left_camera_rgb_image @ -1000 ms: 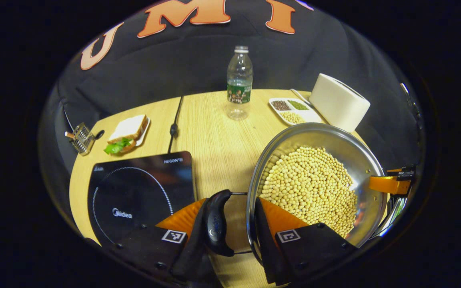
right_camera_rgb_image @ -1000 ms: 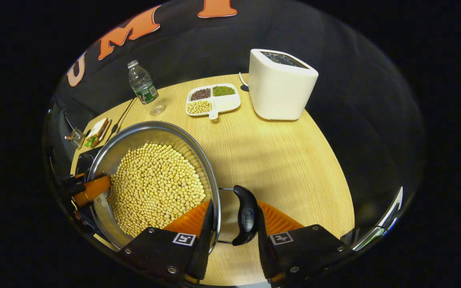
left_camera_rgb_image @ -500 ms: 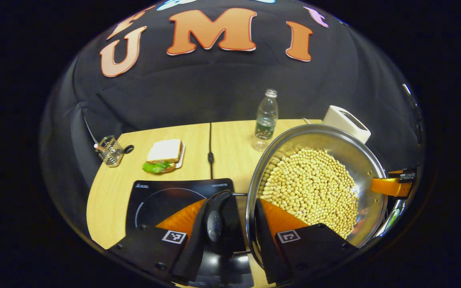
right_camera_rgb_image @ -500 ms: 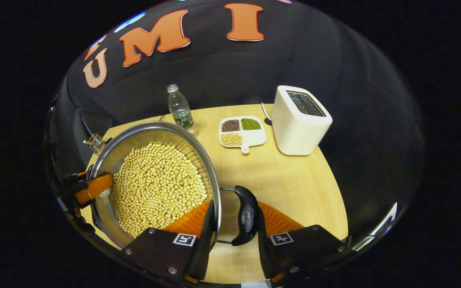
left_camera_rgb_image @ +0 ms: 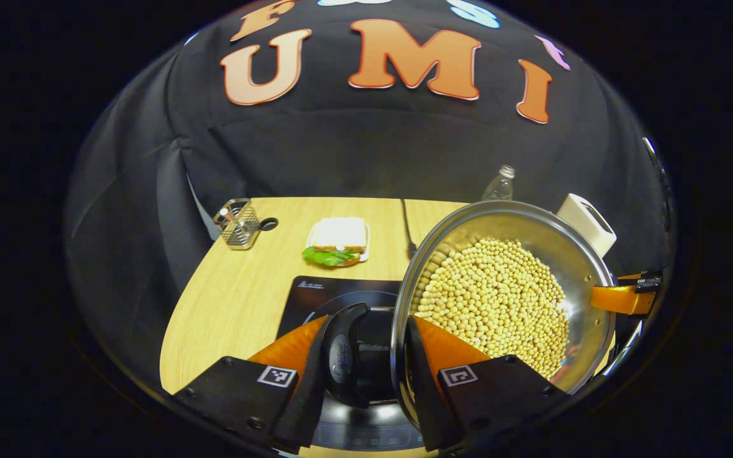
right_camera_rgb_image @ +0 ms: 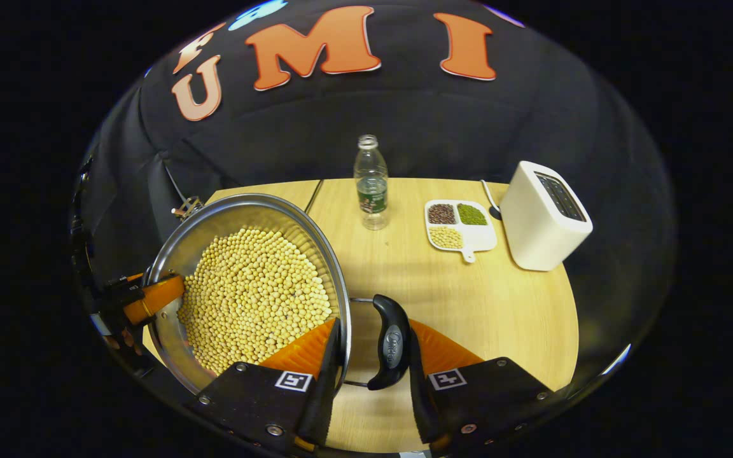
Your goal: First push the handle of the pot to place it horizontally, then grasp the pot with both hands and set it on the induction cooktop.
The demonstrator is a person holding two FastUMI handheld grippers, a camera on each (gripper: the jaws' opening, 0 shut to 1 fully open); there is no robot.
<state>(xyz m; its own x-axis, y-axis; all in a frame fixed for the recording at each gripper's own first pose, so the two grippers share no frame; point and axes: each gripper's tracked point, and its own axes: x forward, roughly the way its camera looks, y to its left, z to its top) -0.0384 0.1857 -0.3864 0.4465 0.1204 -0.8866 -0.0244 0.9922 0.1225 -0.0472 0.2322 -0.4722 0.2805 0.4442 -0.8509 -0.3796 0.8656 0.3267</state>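
Gripping the pot [left_camera_rgb_image: 500, 299] by its side handles, the left tongs [left_camera_rgb_image: 366, 356] and right tongs [right_camera_rgb_image: 369, 346] held it aloft. It hung partly over the induction cooktop [left_camera_rgb_image: 335, 294] on the tabletop [left_camera_rgb_image: 239, 286].

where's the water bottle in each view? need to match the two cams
Left gripper view: water bottle upper right of centre, only its top visible behind the pot's far rim.
Right gripper view: water bottle centre top, standing whole on the table.
Shared landmark: the white toaster, right of the bottle in both.
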